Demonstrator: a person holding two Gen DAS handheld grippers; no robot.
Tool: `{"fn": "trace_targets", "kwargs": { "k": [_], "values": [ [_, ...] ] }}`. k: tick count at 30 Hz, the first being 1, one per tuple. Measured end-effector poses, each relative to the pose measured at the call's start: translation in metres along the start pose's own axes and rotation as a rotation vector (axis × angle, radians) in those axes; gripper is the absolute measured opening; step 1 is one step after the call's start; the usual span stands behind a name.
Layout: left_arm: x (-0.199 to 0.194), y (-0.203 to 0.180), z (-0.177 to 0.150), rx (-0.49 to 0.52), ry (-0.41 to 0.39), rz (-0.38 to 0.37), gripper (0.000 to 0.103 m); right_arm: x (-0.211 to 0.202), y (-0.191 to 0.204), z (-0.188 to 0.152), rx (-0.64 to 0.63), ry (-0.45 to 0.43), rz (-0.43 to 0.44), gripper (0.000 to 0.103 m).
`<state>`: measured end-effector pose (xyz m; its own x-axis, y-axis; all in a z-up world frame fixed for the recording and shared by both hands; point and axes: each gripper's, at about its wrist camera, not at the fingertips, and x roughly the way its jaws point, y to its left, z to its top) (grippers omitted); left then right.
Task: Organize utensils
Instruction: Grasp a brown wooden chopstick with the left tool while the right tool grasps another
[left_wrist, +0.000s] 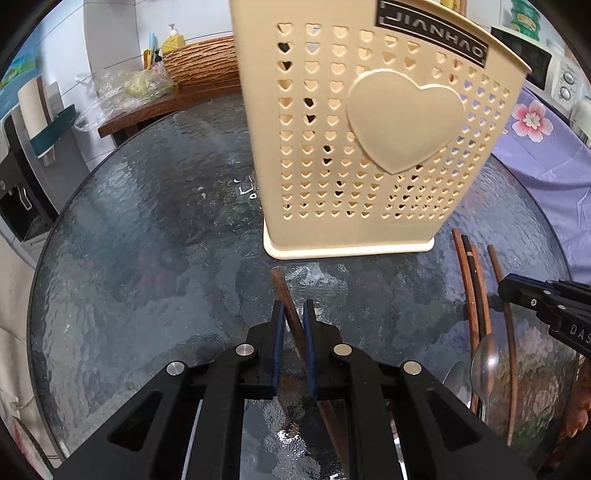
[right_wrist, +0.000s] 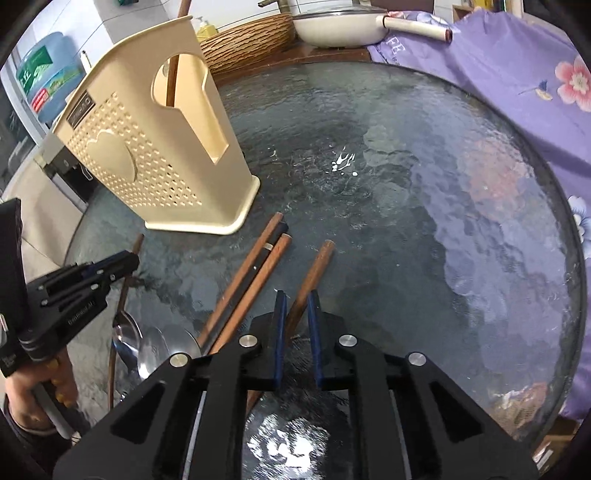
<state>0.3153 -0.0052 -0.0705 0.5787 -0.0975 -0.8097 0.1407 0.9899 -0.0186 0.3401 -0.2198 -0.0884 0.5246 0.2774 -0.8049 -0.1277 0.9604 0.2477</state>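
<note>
Left claw (left_wrist: 294, 314): its blue-padded fingers (left_wrist: 277, 332) are clenched on a single brown chopstick (left_wrist: 286, 299), whose tip projects forward toward the base of the cream utensil holder (left_wrist: 369, 147). The holder, perforated with small hearts and bearing one large raised heart, stands upright on the round glass table (left_wrist: 147, 240), just beyond the claw.

Right claw (right_wrist: 295, 306): its fingers (right_wrist: 280, 325) sit on either side of another brown chopstick (right_wrist: 314, 273) that lies on the table; whether they grip it or merely straddle it cannot be told, as a narrow gap shows beside the stick. Just left of this stick lies a bundle of three chopsticks (right_wrist: 255, 273), two brown and one dark, their ends pointing toward the holder's base. Nearer the camera, left of the bundle, rest a metal spoon (right_wrist: 125, 339) and a second shiny utensil (right_wrist: 170, 347), partly hidden. One long brown stick (right_wrist: 173, 70) stands inside the holder, visible through its side cut-out.

Background: a woven basket (right_wrist: 247, 40), a white pan (right_wrist: 340, 26) and purple floral cloth (right_wrist: 517, 92) border the table.
</note>
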Motion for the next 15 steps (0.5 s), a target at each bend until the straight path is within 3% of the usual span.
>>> {"fn": "trace_targets", "kwargs": {
  "k": [15],
  "values": [
    [0.006,0.018,0.01,-0.059,-0.007,-0.021,0.006,0.009,0.001,0.017,0.022,-0.005,0.009,0.008]
  ]
}}
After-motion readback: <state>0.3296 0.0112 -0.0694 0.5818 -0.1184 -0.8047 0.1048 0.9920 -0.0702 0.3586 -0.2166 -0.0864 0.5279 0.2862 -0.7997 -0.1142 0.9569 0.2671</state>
